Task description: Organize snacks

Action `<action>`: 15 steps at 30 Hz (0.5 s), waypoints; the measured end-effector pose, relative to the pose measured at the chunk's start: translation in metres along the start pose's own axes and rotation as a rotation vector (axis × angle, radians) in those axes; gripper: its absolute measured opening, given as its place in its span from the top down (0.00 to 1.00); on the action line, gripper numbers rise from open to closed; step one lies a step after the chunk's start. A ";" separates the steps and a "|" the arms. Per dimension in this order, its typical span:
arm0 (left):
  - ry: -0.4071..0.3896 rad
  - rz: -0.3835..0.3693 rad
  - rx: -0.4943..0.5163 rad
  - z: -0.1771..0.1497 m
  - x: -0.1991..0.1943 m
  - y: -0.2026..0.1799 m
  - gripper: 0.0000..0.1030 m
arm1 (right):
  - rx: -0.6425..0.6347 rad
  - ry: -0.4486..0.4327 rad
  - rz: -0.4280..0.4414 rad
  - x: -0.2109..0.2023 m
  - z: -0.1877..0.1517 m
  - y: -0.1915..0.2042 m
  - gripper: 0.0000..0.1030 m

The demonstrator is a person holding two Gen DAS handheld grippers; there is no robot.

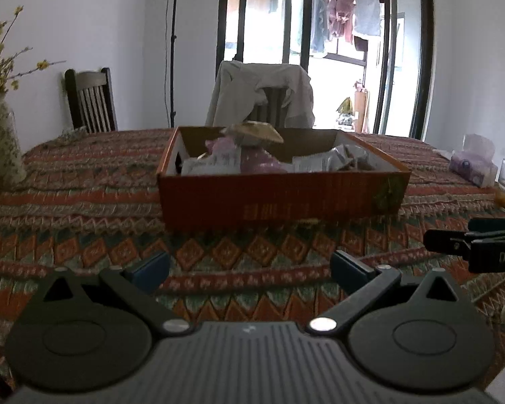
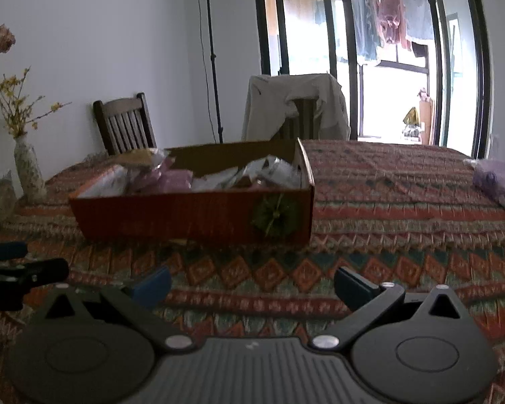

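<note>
Snacks to be organized are not in either tool: nearest the cameras, the left tongs [image 1: 249, 266] and right tongs [image 2: 252, 284] hover spread wide and empty above the patterned tabletop [image 1: 84, 202]. Beyond them, mid-tabletop, an open orange cardboard box [image 1: 279, 198] already holds a loose heap of snack packets [image 1: 239, 158], pale and purple wrappers. Toward the tabletop's far right edge lies a purple packet [image 2: 498, 181], apparently left to collect. Judging by this, sorting is nearly finished.

Bare tablecloth [image 1: 249, 256] btwn both grippers & the orange box [image 1: 279, 198]: free passage. Box top open, snack packets [image 1: 239, 158] piled inside. Vase [image 1: 5, 141] stands far left, purple bag [image 2: 498, 181] far right.
</note>
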State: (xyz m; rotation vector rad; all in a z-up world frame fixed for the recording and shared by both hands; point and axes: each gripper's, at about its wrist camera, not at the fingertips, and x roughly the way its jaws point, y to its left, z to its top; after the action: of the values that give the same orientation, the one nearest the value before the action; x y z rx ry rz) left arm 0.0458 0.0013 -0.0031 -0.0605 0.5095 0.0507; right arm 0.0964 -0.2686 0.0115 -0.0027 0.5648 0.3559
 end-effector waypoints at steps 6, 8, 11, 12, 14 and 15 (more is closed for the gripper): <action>-0.004 0.002 -0.011 -0.002 -0.006 -0.002 0.00 | -0.009 0.007 -0.006 -0.008 -0.004 0.009 0.00; -0.002 0.002 -0.007 -0.003 -0.008 -0.003 0.00 | -0.009 0.005 -0.005 -0.011 -0.004 0.009 0.00; 0.009 -0.002 -0.016 -0.005 -0.009 -0.003 0.00 | -0.006 0.006 -0.005 -0.013 -0.006 0.011 0.00; 0.010 -0.003 -0.018 -0.006 -0.010 -0.003 0.00 | -0.006 0.008 -0.005 -0.013 -0.006 0.011 0.00; 0.007 -0.003 -0.021 -0.007 -0.011 -0.002 0.00 | -0.006 0.010 -0.005 -0.014 -0.007 0.011 0.00; 0.006 -0.003 -0.022 -0.007 -0.012 -0.002 0.00 | -0.006 0.009 -0.005 -0.014 -0.007 0.012 0.00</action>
State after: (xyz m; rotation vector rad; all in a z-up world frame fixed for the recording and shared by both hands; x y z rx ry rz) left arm 0.0320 -0.0015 -0.0027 -0.0825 0.5148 0.0531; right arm 0.0775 -0.2629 0.0137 -0.0119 0.5730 0.3526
